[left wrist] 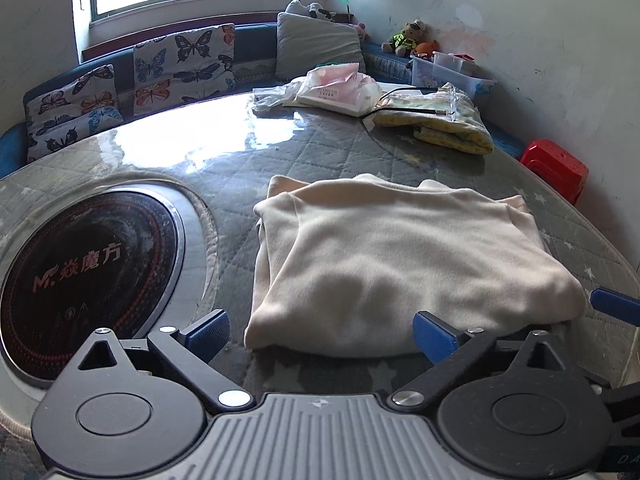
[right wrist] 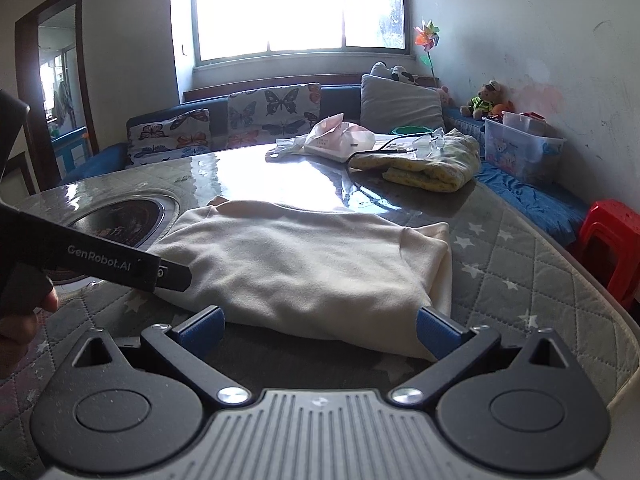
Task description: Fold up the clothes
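Note:
A cream garment [left wrist: 400,264] lies folded into a rectangle on the quilted grey table cover [left wrist: 328,152]. It also shows in the right wrist view [right wrist: 296,268]. My left gripper [left wrist: 320,332] is open and empty, just in front of the garment's near edge, fingers apart on either side. My right gripper [right wrist: 320,330] is open and empty at the garment's near right corner. The left gripper's body [right wrist: 100,258] crosses the right wrist view at the left, over the garment's left edge. A blue fingertip of the right gripper [left wrist: 614,302] shows at the right edge of the left wrist view.
A round black induction cooktop [left wrist: 80,276] is set in the table to the left of the garment. A folded yellow cloth [left wrist: 440,120] with a black cable, and a pink bag [left wrist: 336,84], lie at the back. A red stool [right wrist: 608,248] stands to the right. A cushioned bench runs behind.

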